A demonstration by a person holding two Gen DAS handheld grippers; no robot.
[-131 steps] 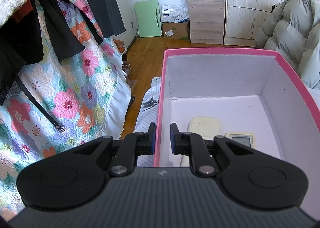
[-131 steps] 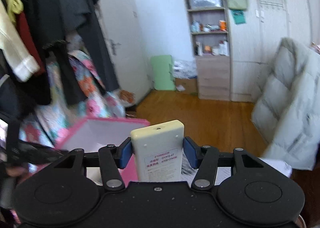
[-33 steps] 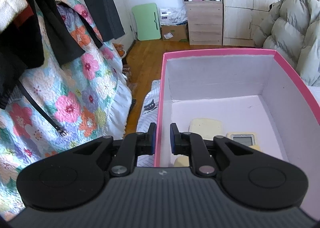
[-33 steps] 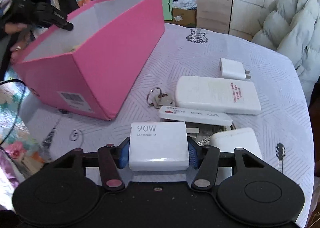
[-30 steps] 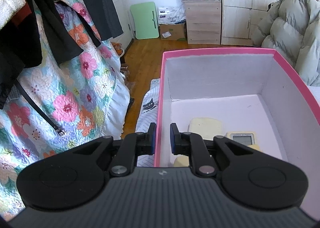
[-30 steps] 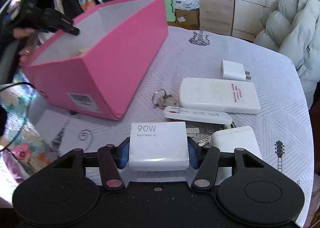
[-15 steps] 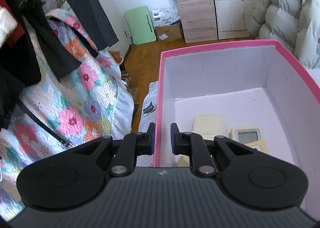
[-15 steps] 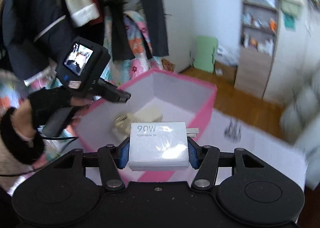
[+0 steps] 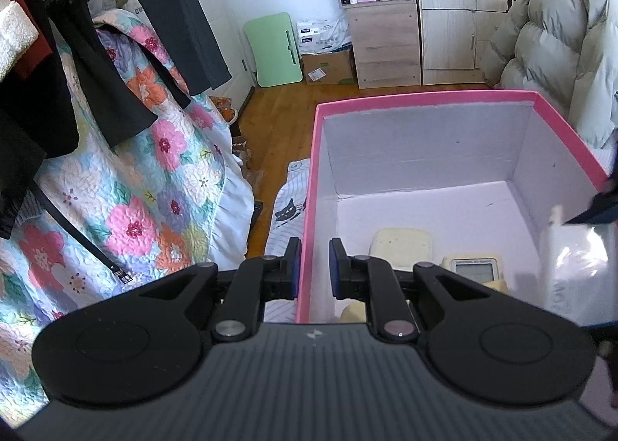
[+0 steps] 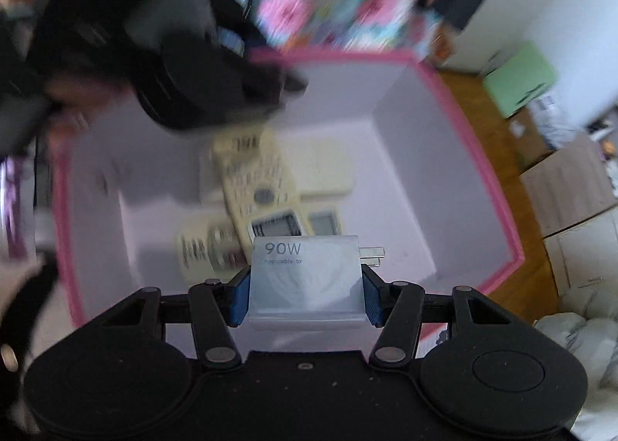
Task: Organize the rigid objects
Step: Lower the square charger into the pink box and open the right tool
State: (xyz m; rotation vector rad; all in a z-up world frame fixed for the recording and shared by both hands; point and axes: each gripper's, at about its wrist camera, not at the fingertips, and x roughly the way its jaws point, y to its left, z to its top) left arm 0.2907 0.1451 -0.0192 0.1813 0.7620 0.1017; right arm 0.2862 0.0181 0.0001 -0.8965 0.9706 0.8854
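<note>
My left gripper (image 9: 312,265) is shut on the near left wall of the pink box (image 9: 421,96) and holds it. My right gripper (image 10: 305,300) is shut on a white 90W charger (image 10: 305,280) and holds it above the open pink box (image 10: 479,155), pointing down into it. The charger also shows blurred at the right edge of the left wrist view (image 9: 575,267). Several cream remote controls (image 10: 258,186) lie on the box floor; two show in the left wrist view (image 9: 401,247). The right wrist view is motion-blurred.
A floral quilt (image 9: 127,186) and hanging dark clothes (image 9: 50,66) are left of the box. A padded coat (image 9: 552,50) is at the right. A wooden cabinet (image 9: 382,39) and a green board (image 9: 278,50) stand at the far wall.
My right gripper has lifted the charger off the table and swung it over the pink box, now tilted down into it. My left gripper keeps hold of the box wall.
</note>
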